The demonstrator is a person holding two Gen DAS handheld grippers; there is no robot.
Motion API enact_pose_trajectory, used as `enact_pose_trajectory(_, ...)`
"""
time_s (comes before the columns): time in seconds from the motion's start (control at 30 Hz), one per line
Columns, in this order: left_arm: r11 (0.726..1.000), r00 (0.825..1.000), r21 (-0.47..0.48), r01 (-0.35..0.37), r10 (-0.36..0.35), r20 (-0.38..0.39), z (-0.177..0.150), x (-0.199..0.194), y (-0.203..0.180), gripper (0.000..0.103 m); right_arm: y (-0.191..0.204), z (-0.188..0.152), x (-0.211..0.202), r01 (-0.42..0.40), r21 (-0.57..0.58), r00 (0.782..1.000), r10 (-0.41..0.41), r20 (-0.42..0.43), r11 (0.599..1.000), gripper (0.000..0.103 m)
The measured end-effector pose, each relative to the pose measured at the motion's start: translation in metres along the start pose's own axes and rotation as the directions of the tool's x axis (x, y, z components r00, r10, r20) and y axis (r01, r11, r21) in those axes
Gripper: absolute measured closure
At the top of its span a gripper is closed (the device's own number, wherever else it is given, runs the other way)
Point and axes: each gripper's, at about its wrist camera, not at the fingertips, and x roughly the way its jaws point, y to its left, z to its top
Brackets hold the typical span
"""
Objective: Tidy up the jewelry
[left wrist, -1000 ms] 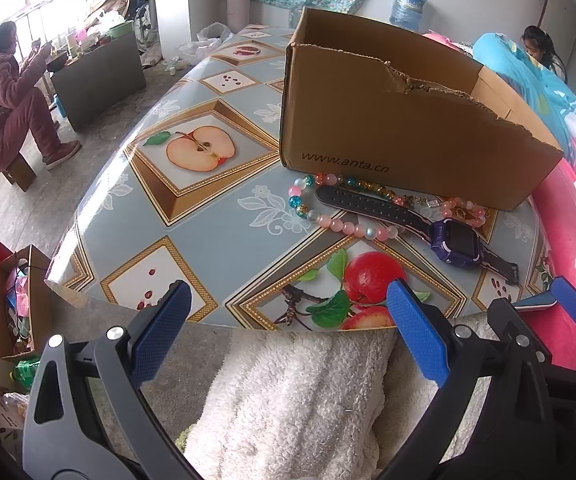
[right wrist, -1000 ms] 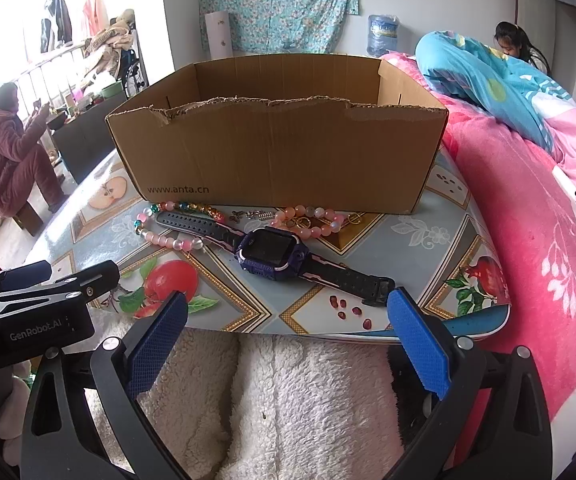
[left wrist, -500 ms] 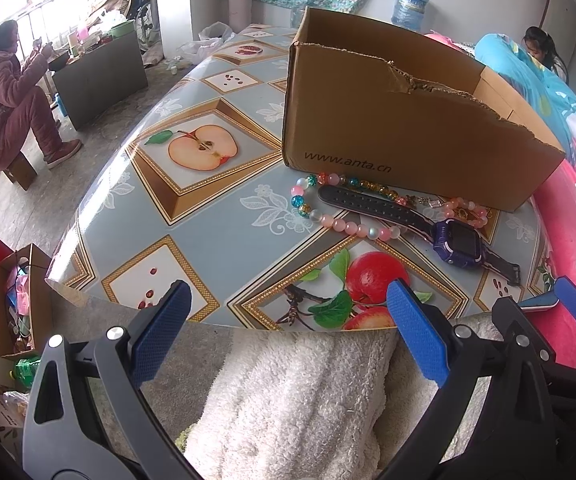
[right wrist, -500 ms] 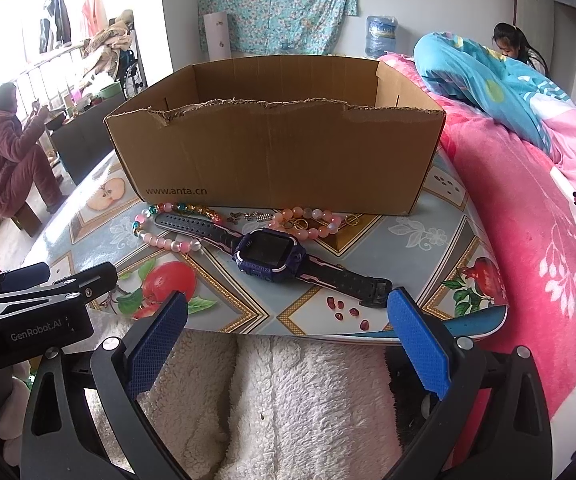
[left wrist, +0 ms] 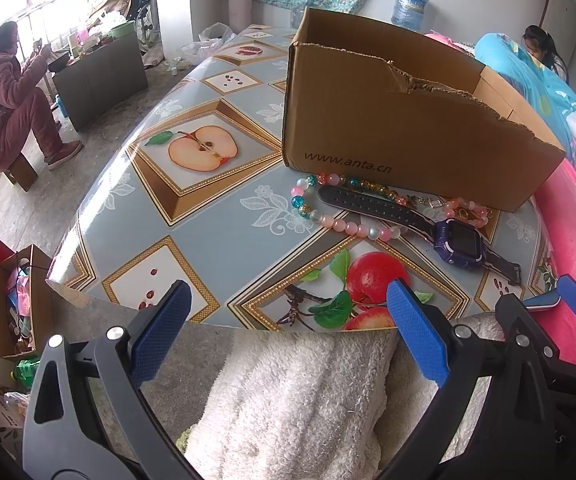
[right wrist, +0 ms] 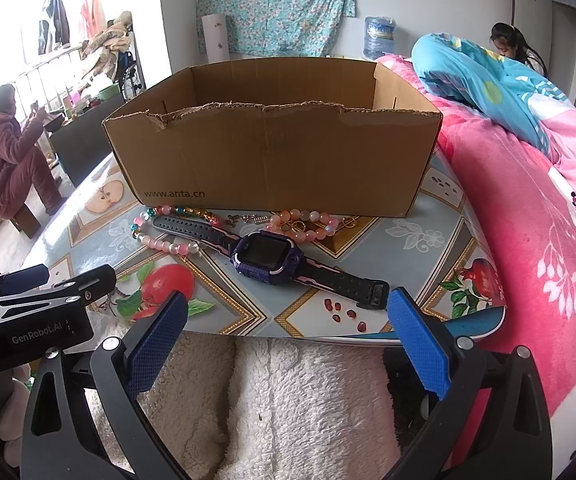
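My left gripper (left wrist: 288, 330) and my right gripper (right wrist: 288, 330) both hang at the near edge of the surface (left wrist: 208, 208) over a white fleecy cloth (right wrist: 288, 400), each with its jaws spread wide and gripping nothing. The jewelry lies on the surface just in front of the cardboard box (right wrist: 276, 160): a purple watch (right wrist: 268, 256) with its black strap stretched out, a pink-and-teal bead bracelet (right wrist: 160, 236) around the strap's far end, and a peach bead bracelet (right wrist: 308, 224) with small gold pieces close against the box. From my left gripper's view the watch (left wrist: 458, 242) sits ahead and to the right, well apart from the jaws.

L tongs (left wrist: 284, 328) & R tongs (right wrist: 286, 330) both spread wide, empty.
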Motion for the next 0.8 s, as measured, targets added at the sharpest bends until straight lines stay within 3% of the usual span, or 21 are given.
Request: enact_pose_trajectory(0.8,1.000,1.000,-0.007,-0.009,0.009,-0.001,0.0011,0.0014,0.0032,0.008,0.0008,0.0044,-0.0001,0.004,0.000,1.000,-0.004,0.018,1.000,0.005)
